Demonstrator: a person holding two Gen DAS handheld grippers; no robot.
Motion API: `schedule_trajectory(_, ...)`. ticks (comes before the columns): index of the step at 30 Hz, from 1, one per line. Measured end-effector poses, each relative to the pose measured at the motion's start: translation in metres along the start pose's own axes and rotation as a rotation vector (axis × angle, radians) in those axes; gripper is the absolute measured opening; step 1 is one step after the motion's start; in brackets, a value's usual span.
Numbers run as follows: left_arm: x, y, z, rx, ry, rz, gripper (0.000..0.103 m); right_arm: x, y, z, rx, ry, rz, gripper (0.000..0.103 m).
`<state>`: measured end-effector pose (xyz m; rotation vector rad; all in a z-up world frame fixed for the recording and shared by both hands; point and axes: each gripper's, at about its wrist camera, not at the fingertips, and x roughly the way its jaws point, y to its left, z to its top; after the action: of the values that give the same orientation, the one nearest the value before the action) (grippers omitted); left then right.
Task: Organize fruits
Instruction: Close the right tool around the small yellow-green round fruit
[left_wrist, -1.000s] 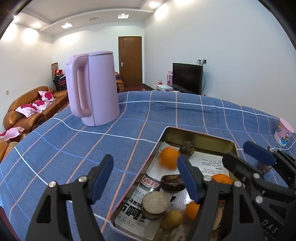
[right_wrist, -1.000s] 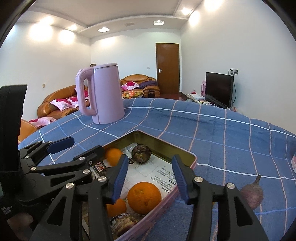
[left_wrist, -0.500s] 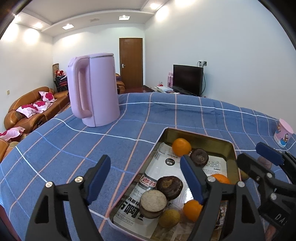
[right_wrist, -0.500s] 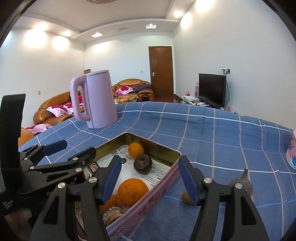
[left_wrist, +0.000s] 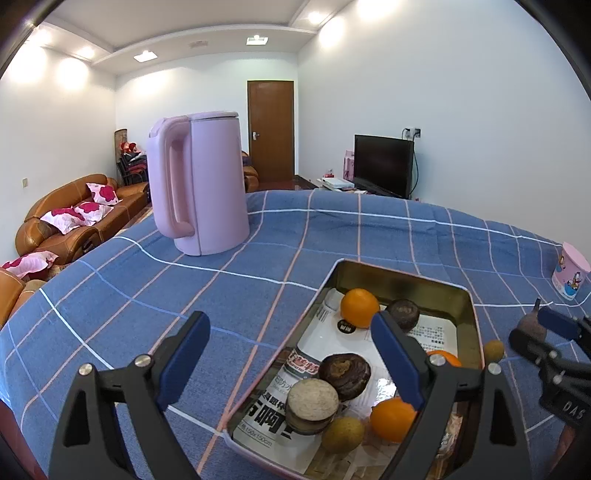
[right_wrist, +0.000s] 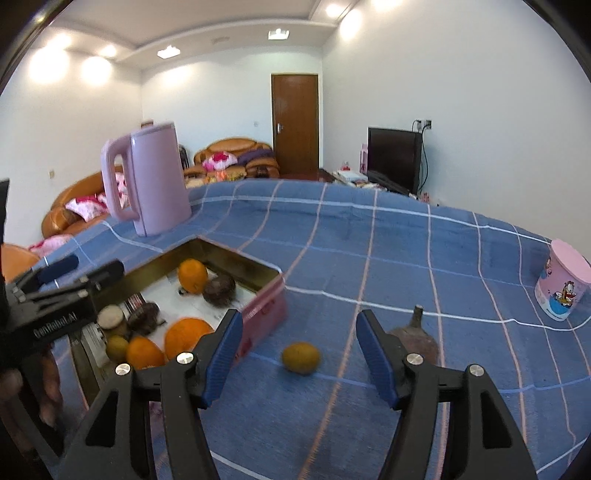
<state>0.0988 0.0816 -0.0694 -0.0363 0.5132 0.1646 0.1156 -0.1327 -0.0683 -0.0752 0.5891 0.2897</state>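
An open tin (left_wrist: 399, 271), pink outside (right_wrist: 266, 314), holds several fruits on printed paper: oranges (left_wrist: 359, 307), dark round mangosteens (left_wrist: 345, 374), a cut brown piece (left_wrist: 312, 404) and a small yellow-green fruit (left_wrist: 342, 434). My left gripper (left_wrist: 291, 354) hovers over the tin's near left rim, its jaws opening, gripping nothing. My right gripper (right_wrist: 299, 343) stands open over the cloth to the right of the tin. A small yellow-green fruit (right_wrist: 301, 357) lies on the cloth just ahead, between its fingers and untouched. A dark stemmed fruit (right_wrist: 417, 338) lies behind the right finger.
A tall pink kettle (left_wrist: 207, 184) stands at the far left of the blue checked tablecloth (right_wrist: 369, 236). A pink cartoon cup (right_wrist: 563, 286) sits at the right edge. Sofas, a door and a television lie beyond the table.
My right gripper has swung right, off the tin and over the cloth, and its jaws have widened. The left jaws have spread wider while the hand kept its place.
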Motion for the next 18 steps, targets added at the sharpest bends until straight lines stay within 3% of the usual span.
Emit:
schedule_trajectory(16,0.004,0.001,0.000,-0.005,0.009,-0.001,0.092,0.048,0.004,-0.002,-0.054,0.229,0.016,0.065)
schedule_trajectory(18,0.003,0.000,-0.001,-0.001,0.008,-0.003,0.093,0.054,0.005,-0.004,-0.060,0.263,0.023,0.061)
